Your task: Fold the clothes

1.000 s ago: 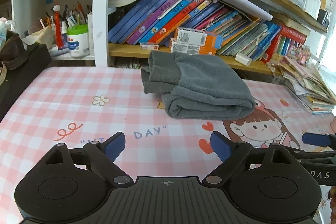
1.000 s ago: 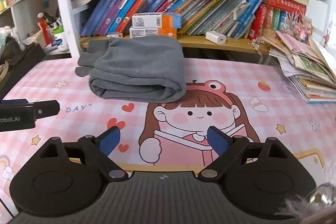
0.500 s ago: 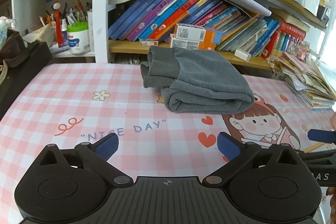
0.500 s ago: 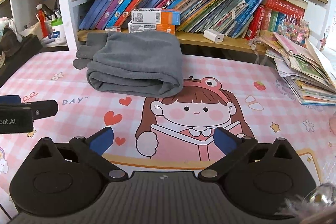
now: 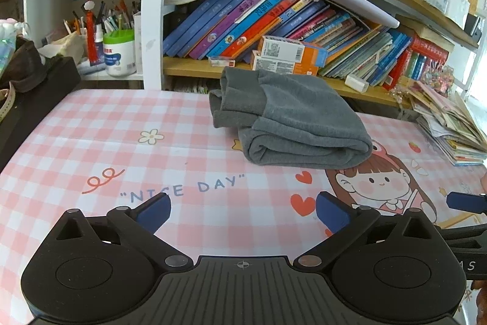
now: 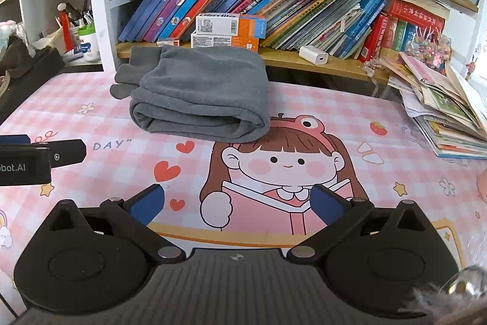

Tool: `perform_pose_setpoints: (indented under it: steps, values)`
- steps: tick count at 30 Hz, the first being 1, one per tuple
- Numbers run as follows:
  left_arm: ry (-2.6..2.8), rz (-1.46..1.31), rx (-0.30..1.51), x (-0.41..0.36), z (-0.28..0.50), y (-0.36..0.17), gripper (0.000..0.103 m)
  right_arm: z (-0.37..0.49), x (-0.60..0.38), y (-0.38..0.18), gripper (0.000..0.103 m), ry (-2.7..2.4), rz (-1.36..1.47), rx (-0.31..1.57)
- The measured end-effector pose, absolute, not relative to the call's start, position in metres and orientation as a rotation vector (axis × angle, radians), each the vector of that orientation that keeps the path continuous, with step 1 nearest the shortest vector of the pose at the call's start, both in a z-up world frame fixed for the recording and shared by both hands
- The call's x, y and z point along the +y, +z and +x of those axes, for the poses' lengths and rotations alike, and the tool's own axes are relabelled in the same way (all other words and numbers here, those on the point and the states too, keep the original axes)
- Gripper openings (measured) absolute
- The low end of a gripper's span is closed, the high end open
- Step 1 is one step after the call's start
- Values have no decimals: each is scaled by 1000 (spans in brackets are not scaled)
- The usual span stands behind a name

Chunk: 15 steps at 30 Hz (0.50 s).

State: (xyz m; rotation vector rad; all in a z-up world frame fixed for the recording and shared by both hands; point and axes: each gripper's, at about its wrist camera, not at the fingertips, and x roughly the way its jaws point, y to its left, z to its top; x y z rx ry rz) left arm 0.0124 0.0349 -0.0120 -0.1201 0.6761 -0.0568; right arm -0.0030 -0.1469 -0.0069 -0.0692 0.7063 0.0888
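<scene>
Tablecloth (image 5: pixel 91 124), pink check, reads "NICE DAY"; grey folded garment (image 5: pixel 292 124) lies on it by the bookshelf (image 6: pixel 304 63). Left gripper (image 5: pixel 242 210) & right gripper (image 6: pixel 237 203): jaws fully wide, nothing between. Left gripper's side label reads "bot.AI".

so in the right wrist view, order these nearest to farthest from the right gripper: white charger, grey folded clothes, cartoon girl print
1. cartoon girl print, just ahead of the right gripper
2. grey folded clothes, farther back, left
3. white charger, on the shelf behind, right

garment (image 5: pixel 292 124): grey fleecy cloth, matt
tablecloth (image 5: pixel 121 142): smooth, faintly glossy print
shelf behind garment (image 6: pixel 319 63): wood
gripper bodies: matt black plastic
</scene>
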Motion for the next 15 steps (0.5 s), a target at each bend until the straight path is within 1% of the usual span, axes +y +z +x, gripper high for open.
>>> perform_pose_setpoints:
  steps: [15]
  values:
    - [-40,-100,691,31,8,-12,103,2,-150,-13,103,107,-49,730]
